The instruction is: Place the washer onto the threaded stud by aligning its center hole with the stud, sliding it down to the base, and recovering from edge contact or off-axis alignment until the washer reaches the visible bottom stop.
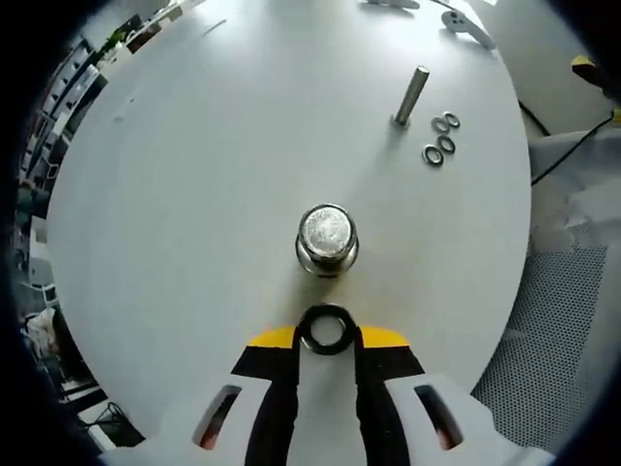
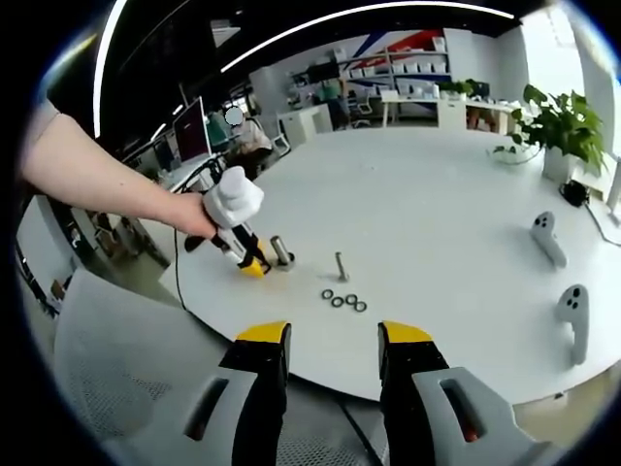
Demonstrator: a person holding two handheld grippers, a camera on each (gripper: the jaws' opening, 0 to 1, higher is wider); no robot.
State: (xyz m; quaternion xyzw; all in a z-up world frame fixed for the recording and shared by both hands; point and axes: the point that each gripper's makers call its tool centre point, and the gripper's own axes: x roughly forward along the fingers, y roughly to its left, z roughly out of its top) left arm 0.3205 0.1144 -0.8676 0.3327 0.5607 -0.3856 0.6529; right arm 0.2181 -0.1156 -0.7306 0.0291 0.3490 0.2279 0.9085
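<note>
the left gripper pinches the washer flat between its jaw tips, just beside the big stud near the table edge, so the step looks like lining the hole up, and next it likely needs to go over the stud top and slide down. the right gripper hangs with jaws apart and nothing in them, off the table edge. its view shows the hand holding the left gripper, and the spare washers by a thin bolt.

Looking like an open-plan office: standing around a round white table, shelving, desks with a monitor, a potted plant, ceiling light strips.
</note>
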